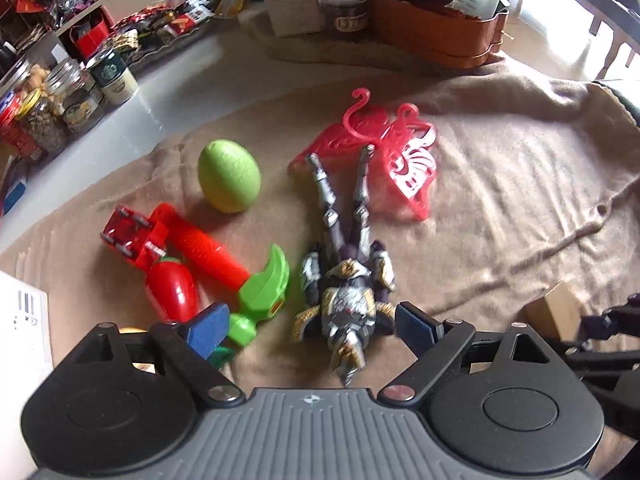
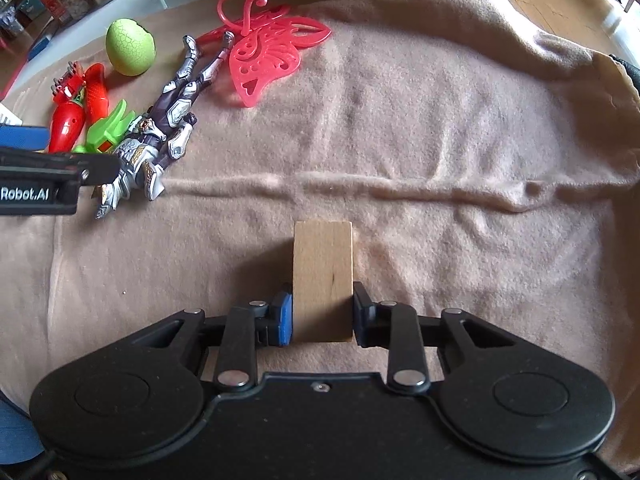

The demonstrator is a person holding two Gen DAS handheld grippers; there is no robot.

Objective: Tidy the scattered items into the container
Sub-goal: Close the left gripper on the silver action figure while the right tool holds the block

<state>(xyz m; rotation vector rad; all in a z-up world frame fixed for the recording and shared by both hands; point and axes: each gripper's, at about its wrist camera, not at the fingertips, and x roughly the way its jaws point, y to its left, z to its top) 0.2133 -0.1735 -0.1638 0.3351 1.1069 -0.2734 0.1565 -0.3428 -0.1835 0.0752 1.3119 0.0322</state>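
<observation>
Gripping the wooden block (image 2: 322, 280) between closed jaws, the right gripper (image 2: 322, 312) has its pick made; the left gripper (image 1: 310, 330), jaws open, straddles the armoured figure (image 1: 348, 280) on the blanket (image 2: 440, 140). Next, by judgement: close left, carry both toward the white box edge (image 1: 22, 320) at 9 o'clock, seemingly the container.

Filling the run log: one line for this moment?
left tool: open over armored figure | right tool: shut on wooden block | green egg, pink butterfly: on blanket

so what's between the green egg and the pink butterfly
The legs of the toy figure lie between the green egg and the pink butterfly; the right wrist view shows it best.
</observation>
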